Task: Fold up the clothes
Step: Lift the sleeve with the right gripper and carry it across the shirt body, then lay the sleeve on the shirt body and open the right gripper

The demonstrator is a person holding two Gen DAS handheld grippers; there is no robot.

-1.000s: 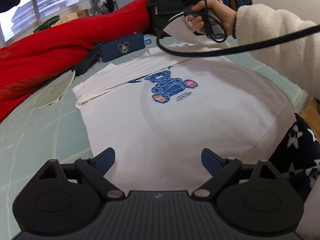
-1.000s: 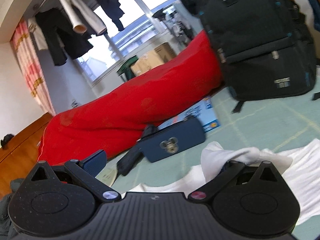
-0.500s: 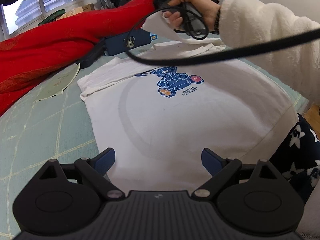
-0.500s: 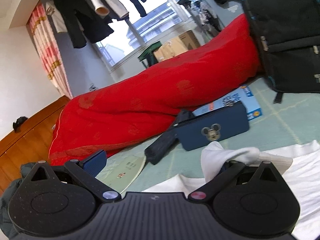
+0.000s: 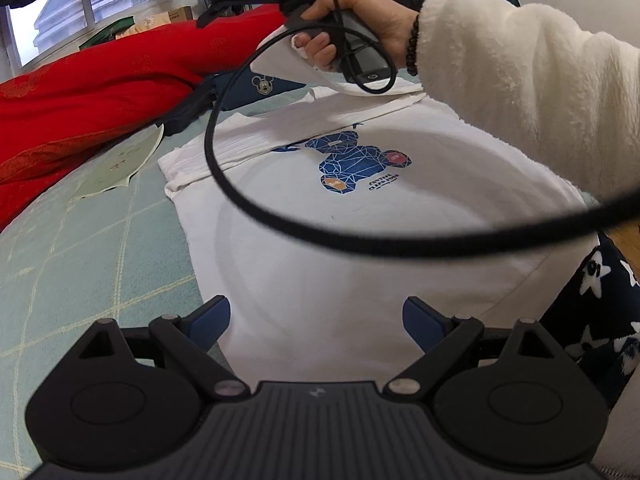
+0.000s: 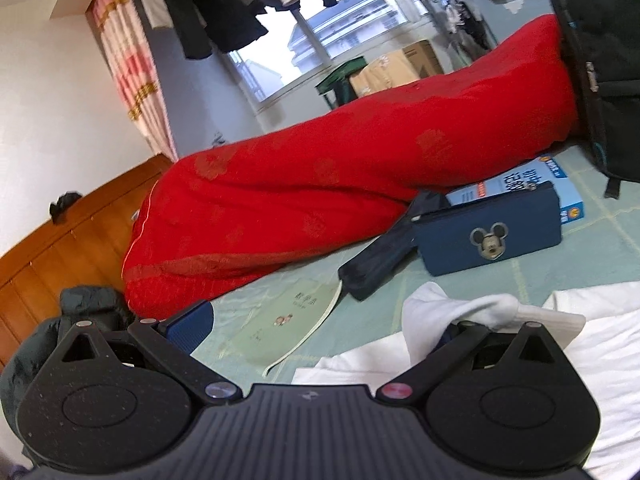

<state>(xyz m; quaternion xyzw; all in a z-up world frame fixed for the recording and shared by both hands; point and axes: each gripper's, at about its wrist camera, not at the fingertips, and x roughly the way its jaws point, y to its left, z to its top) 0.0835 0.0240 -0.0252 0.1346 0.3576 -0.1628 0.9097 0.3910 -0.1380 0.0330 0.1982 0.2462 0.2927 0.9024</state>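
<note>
- The bed is covered by a pale green quilted spread with a yellowish grid of stitched lines, filling the left side of the left wrist view.
- A white T-shirt with a blue faceted bear print lies flat across the middle of that view, its cotton smooth, one sleeve creased at the upper left.
- The left gripper hovers over the shirt's lower part, jaws spread wide and holding nothing.
- The right gripper, gripped by a hand in a fluffy white sleeve, has its jaws apart; white cloth drapes over the right finger, so a true grasp cannot be told.
- A glossy red quilt runs along the far side below a window.
- A navy pouch with a mouse badge sits beside a thin green booklet.
</note>
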